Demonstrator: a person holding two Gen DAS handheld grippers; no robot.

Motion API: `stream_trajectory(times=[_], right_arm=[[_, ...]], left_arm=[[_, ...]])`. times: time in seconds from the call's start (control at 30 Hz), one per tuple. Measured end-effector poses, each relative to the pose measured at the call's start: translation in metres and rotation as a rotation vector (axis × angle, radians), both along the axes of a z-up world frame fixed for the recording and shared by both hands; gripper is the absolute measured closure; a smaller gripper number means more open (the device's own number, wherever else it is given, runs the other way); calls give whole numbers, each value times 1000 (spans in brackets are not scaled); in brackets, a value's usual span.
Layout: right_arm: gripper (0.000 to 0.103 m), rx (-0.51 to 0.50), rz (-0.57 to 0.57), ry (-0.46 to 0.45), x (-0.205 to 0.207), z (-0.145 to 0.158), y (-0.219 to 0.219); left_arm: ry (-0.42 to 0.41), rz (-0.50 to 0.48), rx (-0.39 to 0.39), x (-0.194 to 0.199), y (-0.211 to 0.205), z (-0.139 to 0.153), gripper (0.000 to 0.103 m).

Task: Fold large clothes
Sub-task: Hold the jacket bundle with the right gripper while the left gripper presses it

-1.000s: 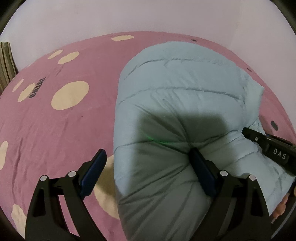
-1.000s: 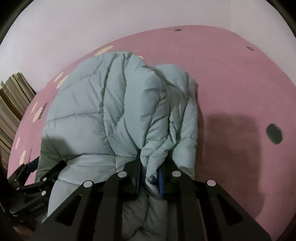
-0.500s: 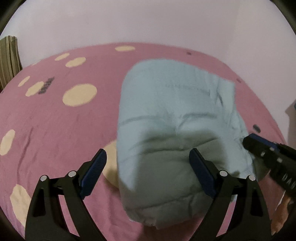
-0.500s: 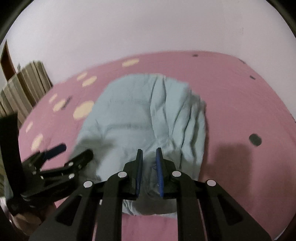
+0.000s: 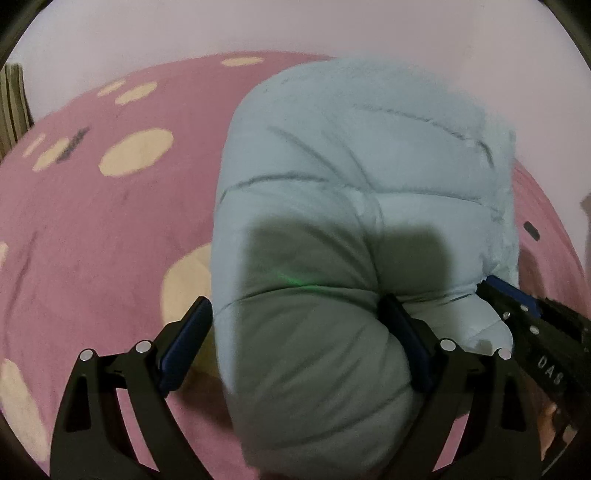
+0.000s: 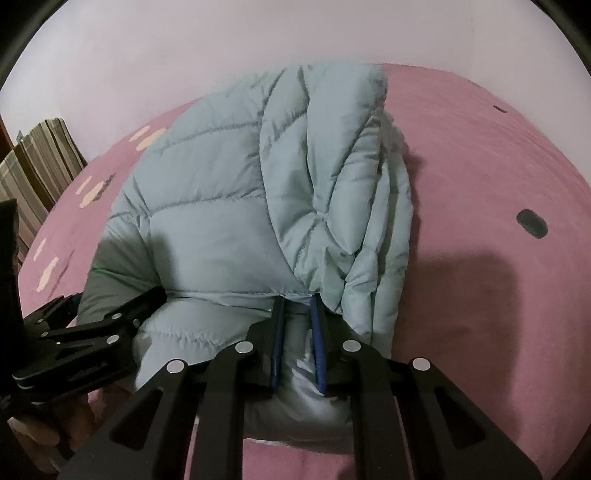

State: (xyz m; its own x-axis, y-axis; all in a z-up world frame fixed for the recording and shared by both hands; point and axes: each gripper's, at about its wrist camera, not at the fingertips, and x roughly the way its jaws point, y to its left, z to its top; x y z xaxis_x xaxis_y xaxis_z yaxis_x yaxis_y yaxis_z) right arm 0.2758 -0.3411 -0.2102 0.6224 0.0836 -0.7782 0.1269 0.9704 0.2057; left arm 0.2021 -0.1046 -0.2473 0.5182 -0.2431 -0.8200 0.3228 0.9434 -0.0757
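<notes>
though blurred at its top, puffer jacket (image 5: 351,206) — hem behind jaws

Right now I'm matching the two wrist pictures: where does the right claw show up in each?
Left wrist view: the right claw enters from the right edge, low, tips against the pale blue puffer jacket.
Right wrist view: it fills the bottom centre, right claw, shut on a fold of the jacket's near edge.
Shared landmark: the jacket lying on the pink bedspread, a dark spot at its right.

Pale wall (image 5: 184,33) behind pink cream-spotted bedspread (image 5: 92,206); striped fabric (image 6: 40,155) at left.
</notes>
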Motion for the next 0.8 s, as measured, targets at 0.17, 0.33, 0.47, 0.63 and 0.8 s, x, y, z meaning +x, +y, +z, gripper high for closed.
stream_trajectory(times=[0.17, 0.33, 0.47, 0.63, 0.8], right_arm=[[88, 20, -8, -107, -13, 56, -5], [88, -27, -25, -187, 25, 92, -12], [88, -18, -48, -131, 74, 78, -26], [88, -85, -51, -59, 97, 43, -25], [88, -79, -52, -16, 106, 9, -26]], left_arm=[[-95, 22, -79, -7, 17, 67, 16], [-212, 24, -53, 33, -4, 99, 16], [-181, 49, -14, 74, -24, 81, 16], [-83, 63, 38, 101, -34, 37, 15], [-68, 75, 42, 103, -32, 9, 11]])
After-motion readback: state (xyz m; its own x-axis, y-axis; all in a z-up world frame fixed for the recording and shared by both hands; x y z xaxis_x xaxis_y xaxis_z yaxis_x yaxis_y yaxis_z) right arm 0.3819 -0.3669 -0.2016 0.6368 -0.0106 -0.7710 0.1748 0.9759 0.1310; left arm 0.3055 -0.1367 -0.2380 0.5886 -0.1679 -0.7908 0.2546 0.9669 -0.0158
